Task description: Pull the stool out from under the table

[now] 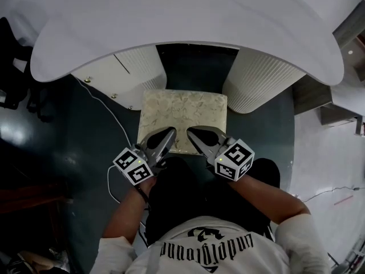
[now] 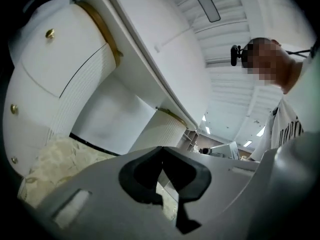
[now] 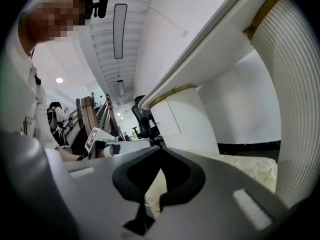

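The stool, with a square cream patterned cushion, stands on the dark floor between the table's two white ribbed pedestals, its far edge under the white tabletop. My left gripper hangs over the cushion's near left edge, jaws shut with nothing between them. My right gripper hangs over the near right edge, also shut and empty. In the left gripper view the cushion lies below and ahead of the closed jaws. The right gripper view shows the cushion beyond its closed jaws.
The left pedestal and the right pedestal flank the stool closely. A white cable runs across the floor on the left. A black office chair stands at the far left. The person's dark-trousered legs are just behind the grippers.
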### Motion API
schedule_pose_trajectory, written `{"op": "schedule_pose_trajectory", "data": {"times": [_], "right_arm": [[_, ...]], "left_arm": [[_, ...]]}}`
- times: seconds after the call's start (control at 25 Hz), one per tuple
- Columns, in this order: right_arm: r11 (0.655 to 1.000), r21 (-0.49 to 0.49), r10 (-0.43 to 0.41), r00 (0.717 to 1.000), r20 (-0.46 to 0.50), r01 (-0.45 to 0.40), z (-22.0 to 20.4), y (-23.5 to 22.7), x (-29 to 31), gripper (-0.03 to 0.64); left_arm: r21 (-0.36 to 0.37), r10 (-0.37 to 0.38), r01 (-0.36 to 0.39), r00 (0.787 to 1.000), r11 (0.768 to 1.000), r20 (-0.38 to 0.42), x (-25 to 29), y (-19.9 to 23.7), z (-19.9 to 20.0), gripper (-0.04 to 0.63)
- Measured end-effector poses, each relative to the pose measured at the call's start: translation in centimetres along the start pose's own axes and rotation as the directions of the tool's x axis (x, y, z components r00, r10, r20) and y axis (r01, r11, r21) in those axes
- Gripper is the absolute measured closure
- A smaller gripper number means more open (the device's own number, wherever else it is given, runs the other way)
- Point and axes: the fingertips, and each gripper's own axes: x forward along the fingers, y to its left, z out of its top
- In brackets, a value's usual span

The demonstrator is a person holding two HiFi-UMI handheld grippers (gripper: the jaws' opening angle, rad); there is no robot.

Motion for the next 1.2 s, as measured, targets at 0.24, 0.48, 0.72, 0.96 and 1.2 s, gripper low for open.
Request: {"op": "schedule_pose_trajectory", "data": {"times": [0.24,0.48,0.72,0.96,1.2], "right_arm": [[0.999,-0.041,-0.024,0.999,0.035,0.026,1.3,-1.1,-0.2,0.620],[0.995,-0.098,-0.020,0.999,0.045,0.024,3.2,-1.7,-0.4,0.618],[0.988,-0.153,-0.023,0.999,0.045,0.029,11.3,0.4,-1.5,0.617],[0.979,-0.183,-0.087,0.996,0.008,0.087,23.5,7.0,-7.0,0.617],[0.961,-0.241,-0.135,0.991,0.006,0.132,37.9,15.6,-12.1,0.617]], "left_arm": [[0.070,0.053,-0.057,0.997,0.996,0.055,1.0,0.2,1.6,0.595],[0.144,0.057,-0.062,0.998,0.988,0.042,2.4,-0.6,3.8,0.595],[0.194,0.064,-0.066,0.998,0.979,0.017,4.4,-5.0,10.6,0.595],[0.168,0.041,-0.032,0.998,0.985,-0.045,3.9,-15.3,21.4,0.596],[0.253,0.069,-0.043,0.993,0.966,-0.093,2.1,-25.3,33.8,0.595]]}}
